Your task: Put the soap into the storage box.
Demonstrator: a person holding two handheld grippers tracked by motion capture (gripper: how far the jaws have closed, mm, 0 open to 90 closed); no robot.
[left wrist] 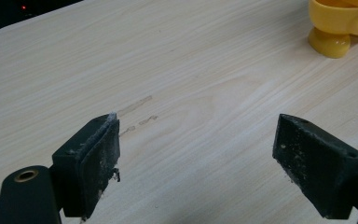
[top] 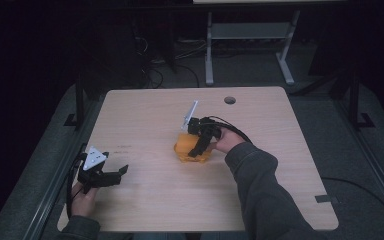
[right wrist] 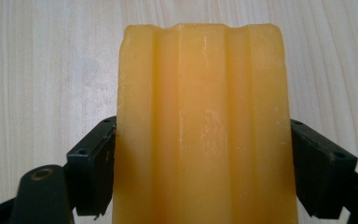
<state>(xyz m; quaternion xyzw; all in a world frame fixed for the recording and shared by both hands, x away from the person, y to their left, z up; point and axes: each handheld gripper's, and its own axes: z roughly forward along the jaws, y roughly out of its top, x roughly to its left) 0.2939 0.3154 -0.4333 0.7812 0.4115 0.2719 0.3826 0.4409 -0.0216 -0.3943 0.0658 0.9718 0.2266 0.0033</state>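
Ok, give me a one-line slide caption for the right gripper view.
Right gripper shut on a ribbed yellow plastic object, one black jaw against each side, above the light wooden table.

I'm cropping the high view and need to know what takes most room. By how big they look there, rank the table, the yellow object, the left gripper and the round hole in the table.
1. Table
2. Left gripper and yellow object: too alike to rank, and the right gripper partly covers the object.
3. Hole
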